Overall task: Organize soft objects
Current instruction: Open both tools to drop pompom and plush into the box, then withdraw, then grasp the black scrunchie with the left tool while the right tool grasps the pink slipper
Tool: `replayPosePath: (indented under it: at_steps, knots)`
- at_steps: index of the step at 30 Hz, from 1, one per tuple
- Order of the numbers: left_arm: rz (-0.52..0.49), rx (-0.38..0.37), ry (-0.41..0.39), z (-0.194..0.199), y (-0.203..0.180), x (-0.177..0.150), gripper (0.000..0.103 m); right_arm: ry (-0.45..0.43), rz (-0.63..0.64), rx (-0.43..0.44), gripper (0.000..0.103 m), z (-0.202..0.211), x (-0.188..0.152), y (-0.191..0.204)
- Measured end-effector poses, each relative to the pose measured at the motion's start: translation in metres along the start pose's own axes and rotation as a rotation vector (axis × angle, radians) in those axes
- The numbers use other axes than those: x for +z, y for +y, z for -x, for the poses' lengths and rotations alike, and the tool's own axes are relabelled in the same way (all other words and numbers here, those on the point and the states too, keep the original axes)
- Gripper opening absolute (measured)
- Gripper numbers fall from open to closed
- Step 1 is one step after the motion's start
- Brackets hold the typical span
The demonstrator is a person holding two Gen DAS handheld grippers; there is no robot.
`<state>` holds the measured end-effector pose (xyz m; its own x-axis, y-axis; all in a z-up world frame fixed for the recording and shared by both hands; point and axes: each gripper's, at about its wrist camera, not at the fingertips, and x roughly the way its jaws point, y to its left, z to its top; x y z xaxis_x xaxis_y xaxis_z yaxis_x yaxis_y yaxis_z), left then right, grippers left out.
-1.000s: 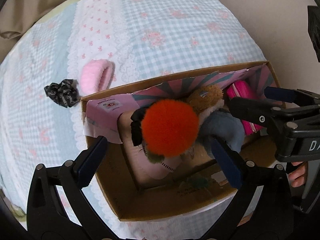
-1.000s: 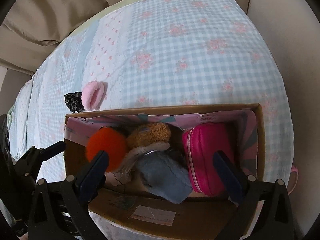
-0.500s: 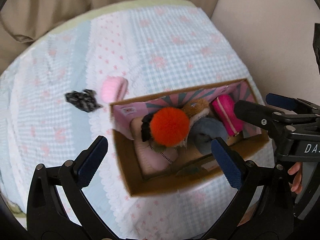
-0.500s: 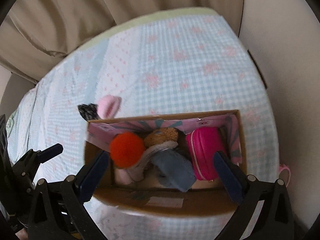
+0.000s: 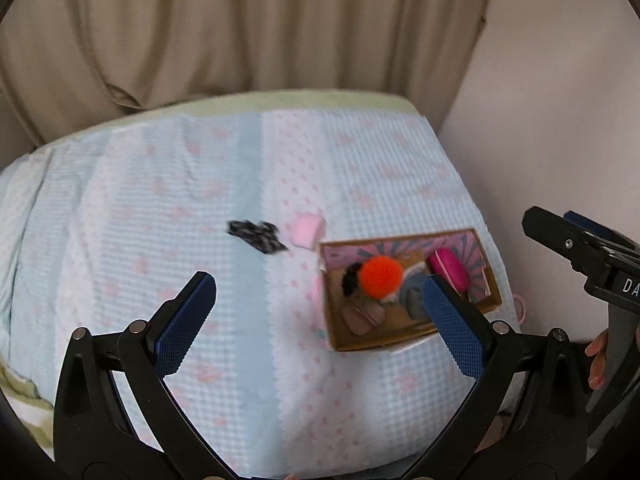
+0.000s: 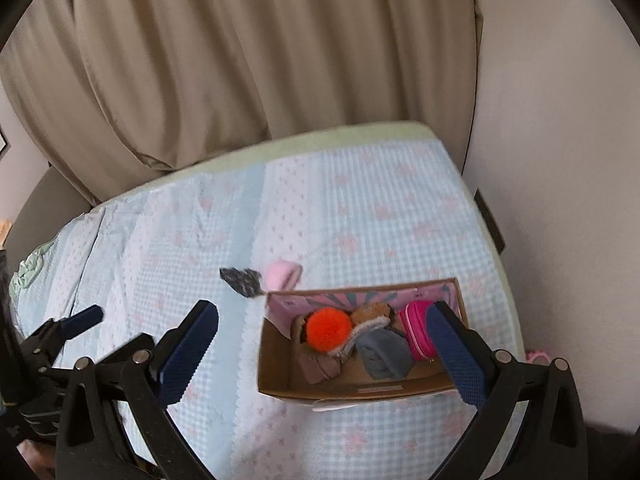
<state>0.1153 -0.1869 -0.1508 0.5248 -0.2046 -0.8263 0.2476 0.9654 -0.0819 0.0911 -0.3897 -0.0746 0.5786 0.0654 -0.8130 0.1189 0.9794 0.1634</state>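
Both sets of my fingers, left [image 5: 320,320] and right [image 6: 320,354], gape empty above the bed [image 6: 360,208]. Fuzzy orange pompom [image 6: 329,329] sits in the cardboard box [image 6: 276,360]; fluffy pink band [image 6: 282,274], crinkly black scrunchie [image 6: 240,280] lie outside.

The brown cardboard box [image 6: 276,364] is matt, with a printed pink-and-teal paper lining, and it sits on a soft pale-blue gingham cotton bedspread [image 6: 360,216] with a scalloped lace seam. Inside it, a fuzzy orange pom-pom [image 6: 329,329] looks fluffy, a hot-pink zipped pouch [image 6: 416,330] smooth with a slight sheen, and a grey-blue fleece piece [image 6: 384,354] nappy; outside, a pale-pink plush band [image 5: 307,230] and a crinkled black fabric scrunchie [image 5: 256,236] lie blurred. Both grippers' matt black plastic fingers carry blue knurled rubber pads [image 5: 186,322], joined by shiny metal rivets, before dull beige cloth curtains [image 6: 240,60].
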Motion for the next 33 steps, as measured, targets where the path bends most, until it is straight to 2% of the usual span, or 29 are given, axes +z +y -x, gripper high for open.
replayPosePath:
  at_steps: [8,16,25,29,33]
  knots:
    - [0.048,0.01,-0.094,0.06,0.069,-0.01,0.103,-0.089,-0.044,-0.019,0.103,0.037,-0.01,0.056]
    - [0.028,-0.041,-0.102,0.057,0.133,-0.007,0.103,-0.09,-0.047,-0.107,0.103,0.016,-0.013,0.107]
    - [-0.028,-0.09,-0.047,-0.007,0.187,0.016,0.103,-0.006,-0.062,-0.139,0.103,-0.058,0.005,0.149]
    - [-0.012,-0.119,-0.001,-0.052,0.206,0.03,0.103,0.047,-0.088,-0.138,0.103,-0.105,0.011,0.158]
    - [0.047,-0.161,0.062,-0.11,0.223,0.042,0.103,0.1,-0.102,-0.146,0.103,-0.157,0.019,0.16]
